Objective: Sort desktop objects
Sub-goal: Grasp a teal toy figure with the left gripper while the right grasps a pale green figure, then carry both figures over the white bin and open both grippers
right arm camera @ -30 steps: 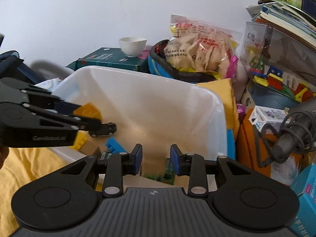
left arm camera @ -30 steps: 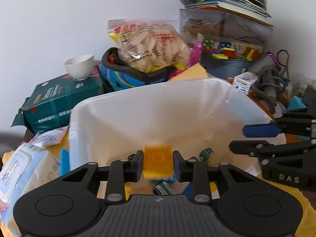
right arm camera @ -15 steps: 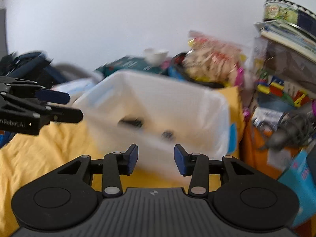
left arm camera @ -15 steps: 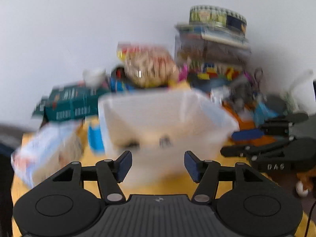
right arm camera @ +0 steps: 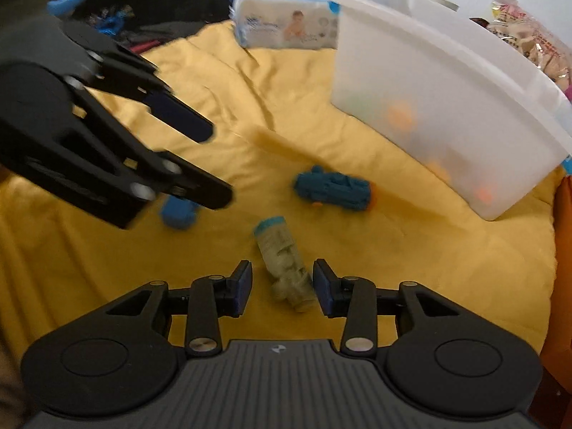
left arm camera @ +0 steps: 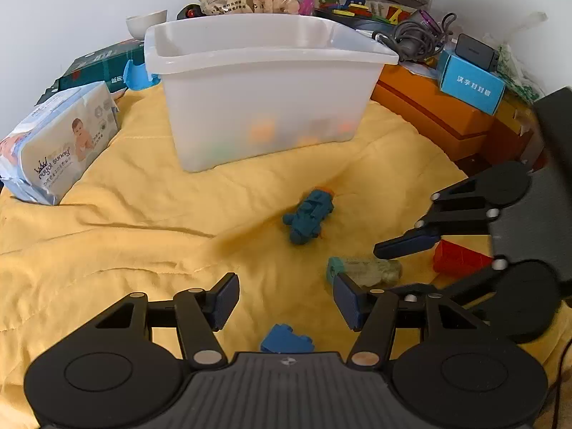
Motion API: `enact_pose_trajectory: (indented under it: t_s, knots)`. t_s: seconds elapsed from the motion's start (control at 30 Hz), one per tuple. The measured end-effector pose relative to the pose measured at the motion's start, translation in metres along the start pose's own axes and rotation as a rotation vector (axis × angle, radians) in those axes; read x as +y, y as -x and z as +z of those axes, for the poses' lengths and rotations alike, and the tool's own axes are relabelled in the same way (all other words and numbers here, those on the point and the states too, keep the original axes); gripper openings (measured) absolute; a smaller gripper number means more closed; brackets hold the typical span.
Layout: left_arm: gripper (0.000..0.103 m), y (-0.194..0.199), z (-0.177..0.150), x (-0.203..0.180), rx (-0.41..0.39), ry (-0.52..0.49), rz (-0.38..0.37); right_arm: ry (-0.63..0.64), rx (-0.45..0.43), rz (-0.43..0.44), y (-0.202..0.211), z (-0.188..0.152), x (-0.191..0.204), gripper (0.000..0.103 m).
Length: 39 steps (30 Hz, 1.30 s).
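A white plastic bin point(left arm camera: 264, 82) stands on the yellow cloth point(left arm camera: 143, 236); toys show faintly through its wall. It also shows in the right wrist view point(right arm camera: 447, 85). A teal toy car point(left arm camera: 309, 216) point(right arm camera: 334, 189) lies on the cloth. A small clear bottle with a teal cap point(left arm camera: 364, 271) point(right arm camera: 284, 261) lies between the jaws of my open right gripper point(right arm camera: 282, 287). A blue brick point(left arm camera: 286, 339) point(right arm camera: 178, 212) lies just under my open, empty left gripper point(left arm camera: 286, 300). A red brick point(left arm camera: 461, 259) sits by the right gripper point(left arm camera: 397, 268).
A baby-wipes pack point(left arm camera: 57, 146) lies at the left. A green box point(left arm camera: 103, 68) with a white cup point(left arm camera: 146, 25) is behind it. Orange boxes point(left arm camera: 436, 114), a blue carton point(left arm camera: 472, 84), cables and stacked clutter crowd the right and back.
The left gripper let go of the orange brick over the bin and opened. Both grippers pulled back and dropped down to the cloth in front of the bin; the right now straddles the bottle.
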<state>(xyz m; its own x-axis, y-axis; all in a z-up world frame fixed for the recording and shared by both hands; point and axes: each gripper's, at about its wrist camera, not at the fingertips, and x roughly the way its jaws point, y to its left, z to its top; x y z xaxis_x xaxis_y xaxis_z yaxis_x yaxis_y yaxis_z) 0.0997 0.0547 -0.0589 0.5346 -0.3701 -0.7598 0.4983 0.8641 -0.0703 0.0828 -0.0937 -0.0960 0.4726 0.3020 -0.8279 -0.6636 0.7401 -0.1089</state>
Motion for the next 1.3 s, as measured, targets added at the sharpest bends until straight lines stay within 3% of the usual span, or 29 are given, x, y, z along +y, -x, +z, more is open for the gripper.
enact_pose_trajectory:
  t_s: [0.17, 0.43, 0.5, 0.57, 0.63, 0.9, 0.97, 1.17, 1.3]
  knots:
    - [0.062, -0.006, 0.006, -0.005, -0.005, -0.024, 0.004, -0.124, -0.009, 0.019, 0.001, -0.011, -0.015, 0.037]
    - [0.062, -0.039, 0.037, -0.022, 0.009, -0.143, -0.010, -0.312, 0.002, -0.180, 0.020, -0.031, -0.051, 0.037]
    - [0.062, -0.052, 0.044, -0.028, 0.013, -0.173, -0.018, -0.370, 0.002, -0.197, 0.017, -0.033, -0.061, 0.038]
    - [0.054, -0.066, 0.048, -0.032, 0.033, -0.191, -0.022, -0.403, 0.006, -0.187, 0.011, -0.033, -0.064, 0.039]
    - [0.040, -0.077, 0.050, -0.031, 0.062, -0.187, -0.052, -0.415, 0.007, -0.166, 0.008, -0.032, -0.062, 0.041]
    - [0.028, -0.069, 0.033, -0.033, 0.114, -0.184, -0.096, -0.412, -0.012, -0.138, 0.003, -0.036, -0.068, 0.048]
    - [0.028, -0.065, 0.026, -0.032, 0.121, -0.157, -0.096, -0.387, -0.013, -0.133, 0.001, -0.035, -0.066, 0.039]
    - [0.036, -0.068, 0.022, -0.035, 0.090, -0.140, -0.093, -0.367, -0.022, -0.137, 0.007, -0.036, -0.056, 0.039]
    - [0.025, -0.067, 0.025, -0.036, 0.082, -0.108, -0.075, -0.341, -0.014, -0.140, 0.007, -0.033, -0.055, 0.039]
